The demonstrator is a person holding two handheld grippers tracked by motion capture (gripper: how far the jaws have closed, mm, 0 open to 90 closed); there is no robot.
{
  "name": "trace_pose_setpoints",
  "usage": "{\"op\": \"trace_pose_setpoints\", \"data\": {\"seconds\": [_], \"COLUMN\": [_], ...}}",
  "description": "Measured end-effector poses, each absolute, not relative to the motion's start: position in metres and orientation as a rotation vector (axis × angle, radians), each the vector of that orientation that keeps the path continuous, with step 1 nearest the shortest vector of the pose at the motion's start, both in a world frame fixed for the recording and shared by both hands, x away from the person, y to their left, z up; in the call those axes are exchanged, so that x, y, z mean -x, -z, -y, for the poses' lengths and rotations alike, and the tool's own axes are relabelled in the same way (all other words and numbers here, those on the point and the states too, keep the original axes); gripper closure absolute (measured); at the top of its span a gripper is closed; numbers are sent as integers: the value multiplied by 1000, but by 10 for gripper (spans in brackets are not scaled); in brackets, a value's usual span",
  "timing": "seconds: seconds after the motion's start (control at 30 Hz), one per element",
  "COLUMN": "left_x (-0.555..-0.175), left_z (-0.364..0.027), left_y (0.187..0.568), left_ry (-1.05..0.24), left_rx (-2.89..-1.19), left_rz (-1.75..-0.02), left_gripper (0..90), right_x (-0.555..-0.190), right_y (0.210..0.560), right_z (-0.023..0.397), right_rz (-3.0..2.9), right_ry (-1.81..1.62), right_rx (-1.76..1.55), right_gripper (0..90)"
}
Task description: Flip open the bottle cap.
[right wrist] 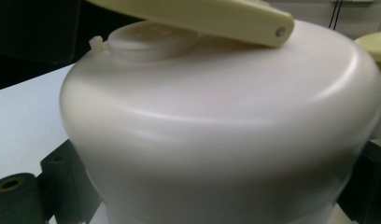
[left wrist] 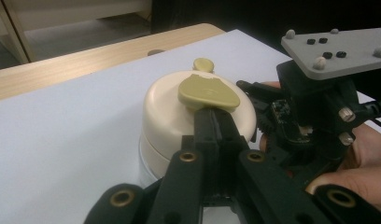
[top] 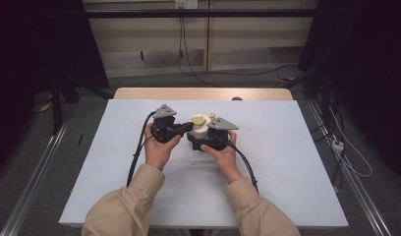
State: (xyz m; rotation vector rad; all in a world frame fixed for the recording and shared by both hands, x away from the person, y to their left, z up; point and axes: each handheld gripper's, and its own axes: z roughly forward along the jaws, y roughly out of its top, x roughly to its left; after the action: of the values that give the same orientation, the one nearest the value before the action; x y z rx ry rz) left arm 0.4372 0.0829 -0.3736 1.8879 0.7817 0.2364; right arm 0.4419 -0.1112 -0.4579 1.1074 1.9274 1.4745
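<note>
At the tabletop (top: 115, 162) centre, a cream container (left wrist: 179, 116) sits at twelve o'clock from the left hand-held gripper (left wrist: 215, 116), whose closed jaws pinch its olive flap (left wrist: 207, 92). The right hand-held gripper (top: 201, 143) clamps the body from three o'clock.

A white worktop (top: 287, 162) holds a cream round pot (top: 199, 131) and a small tan piece (top: 212, 116) beside it.

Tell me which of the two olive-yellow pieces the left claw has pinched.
The larger, pear-shaped flap lying on top of the cream container; the left claw is shut on its near edge. The small round piece sits beyond the container, untouched.
</note>
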Motion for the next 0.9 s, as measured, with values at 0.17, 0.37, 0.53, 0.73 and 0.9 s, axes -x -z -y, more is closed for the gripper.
{"op": "trace_pose_setpoints", "data": {"seconds": [0.17,0.37,0.53,0.73,0.9], "left_x": [-438,-438,-439,-439,-440], "left_z": [-83,-83,-83,-81,-76], "left_y": [373,372,371,369,367], "left_ry": [-238,-235,-232,-233,-233], "left_rx": [-1883,-1873,-1863,-1852,-1865], "left_rz": [-780,-784,-785,-783,-769], "left_gripper": [900,900,900,900,900], "right_x": [-442,-442,-442,-442,-442], "right_y": [458,458,458,458,458], "right_z": [111,111,111,111,111], "right_rz": [-1927,-1926,-1924,-1924,-1927], "right_ry": [-1476,-1476,-1476,-1475,-1472], "right_rx": [-1109,-1115,-1114,-1116,-1111], "right_gripper": [64,63,64,64,63]}}
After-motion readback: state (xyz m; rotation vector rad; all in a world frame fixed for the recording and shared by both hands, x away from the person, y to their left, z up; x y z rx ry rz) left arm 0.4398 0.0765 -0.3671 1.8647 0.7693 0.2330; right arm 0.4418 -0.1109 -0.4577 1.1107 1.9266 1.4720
